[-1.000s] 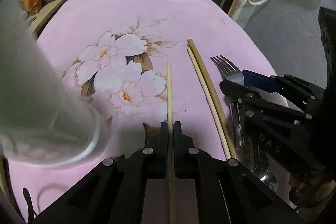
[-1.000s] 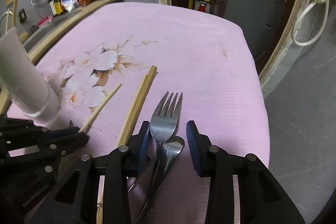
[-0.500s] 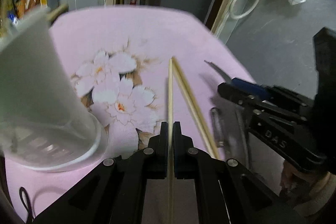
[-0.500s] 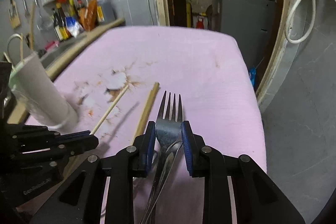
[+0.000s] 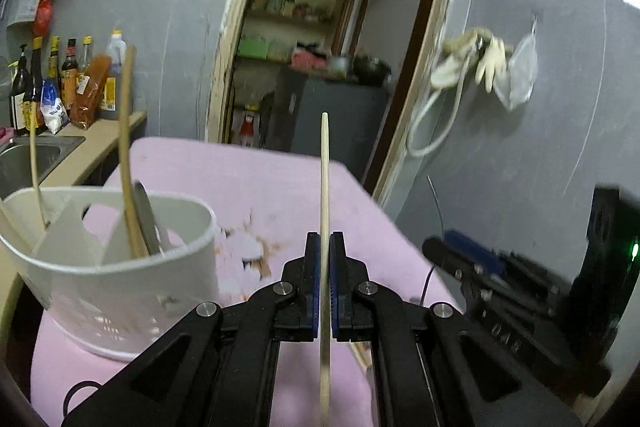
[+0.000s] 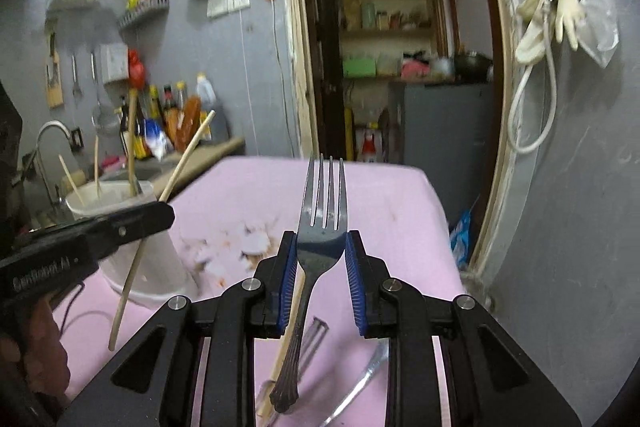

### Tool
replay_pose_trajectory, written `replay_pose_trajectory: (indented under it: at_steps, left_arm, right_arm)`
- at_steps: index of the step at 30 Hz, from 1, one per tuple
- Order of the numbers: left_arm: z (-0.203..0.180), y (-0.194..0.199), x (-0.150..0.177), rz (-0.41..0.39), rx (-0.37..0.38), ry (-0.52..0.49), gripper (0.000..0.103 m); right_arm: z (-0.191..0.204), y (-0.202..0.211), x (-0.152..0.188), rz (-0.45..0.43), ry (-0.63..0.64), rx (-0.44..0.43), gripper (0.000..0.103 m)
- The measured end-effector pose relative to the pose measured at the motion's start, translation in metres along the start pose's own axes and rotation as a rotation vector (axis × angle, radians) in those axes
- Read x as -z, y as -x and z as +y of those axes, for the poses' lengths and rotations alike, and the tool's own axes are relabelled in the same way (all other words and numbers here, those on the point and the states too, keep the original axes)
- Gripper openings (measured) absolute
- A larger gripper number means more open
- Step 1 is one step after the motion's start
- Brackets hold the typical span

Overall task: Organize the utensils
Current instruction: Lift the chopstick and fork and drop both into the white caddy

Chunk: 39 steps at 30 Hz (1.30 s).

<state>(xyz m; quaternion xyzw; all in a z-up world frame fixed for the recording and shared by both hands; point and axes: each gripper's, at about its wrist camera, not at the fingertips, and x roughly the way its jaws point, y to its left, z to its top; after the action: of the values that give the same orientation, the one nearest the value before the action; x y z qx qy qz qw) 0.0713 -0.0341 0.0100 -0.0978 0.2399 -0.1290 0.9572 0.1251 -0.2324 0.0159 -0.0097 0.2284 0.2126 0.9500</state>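
My left gripper (image 5: 325, 241) is shut on a pale wooden chopstick (image 5: 324, 187), held raised above the pink floral tablecloth (image 5: 280, 179); it also shows in the right wrist view (image 6: 160, 205). A white utensil holder (image 5: 120, 267) stands to its left with chopsticks and a metal utensil inside. My right gripper (image 6: 321, 243) is shut on a metal fork (image 6: 322, 227), tines pointing away, lifted off the table. Below it on the cloth lie a chopstick (image 6: 284, 343) and other metal utensils (image 6: 312, 335).
A sink (image 5: 24, 163) and counter with sauce bottles (image 5: 60, 83) lie at the far left. A doorway with shelves and a grey cabinet (image 5: 332, 115) is behind the table. The table's right edge (image 6: 440, 227) drops to the floor.
Both grippers lifted and tilted up from the table. The left raised the chopstick off the cloth. The right closed on the fork and raised it.
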Motion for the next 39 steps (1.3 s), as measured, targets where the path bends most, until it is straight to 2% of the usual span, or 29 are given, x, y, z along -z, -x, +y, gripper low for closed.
replay_pose_trajectory:
  at_steps: [7,17,22,26,31,35,39]
  left_arm:
    - [0.034,0.033,-0.044,-0.117,0.029,0.117,0.002]
    - [0.085,0.078,-0.109,-0.283,-0.055,0.154,0.002]
    - [0.123,0.1,-0.126,-0.358,-0.098,0.199,0.002]
    - [0.162,0.109,-0.127,-0.398,-0.126,0.276,0.002]
    - [0.207,0.109,-0.115,-0.436,-0.165,0.369,0.002]
    - [0.225,0.104,-0.1,-0.443,-0.158,0.421,0.002]
    - [0.233,0.096,-0.084,-0.441,-0.169,0.429,0.002]
  right_arm:
    - [0.022,0.02,-0.032,-0.127,-0.008,-0.01,0.021]
    - [0.073,0.027,-0.107,-0.3,0.026,-0.066,0.021]
    - [0.097,0.018,-0.126,-0.344,0.013,-0.124,0.021]
    - [0.114,0.006,-0.127,-0.371,0.009,-0.166,0.021]
    - [0.132,-0.014,-0.109,-0.363,0.017,-0.18,0.021]
    - [0.141,-0.025,-0.094,-0.347,0.042,-0.179,0.021]
    - [0.148,-0.036,-0.081,-0.329,0.065,-0.175,0.021]
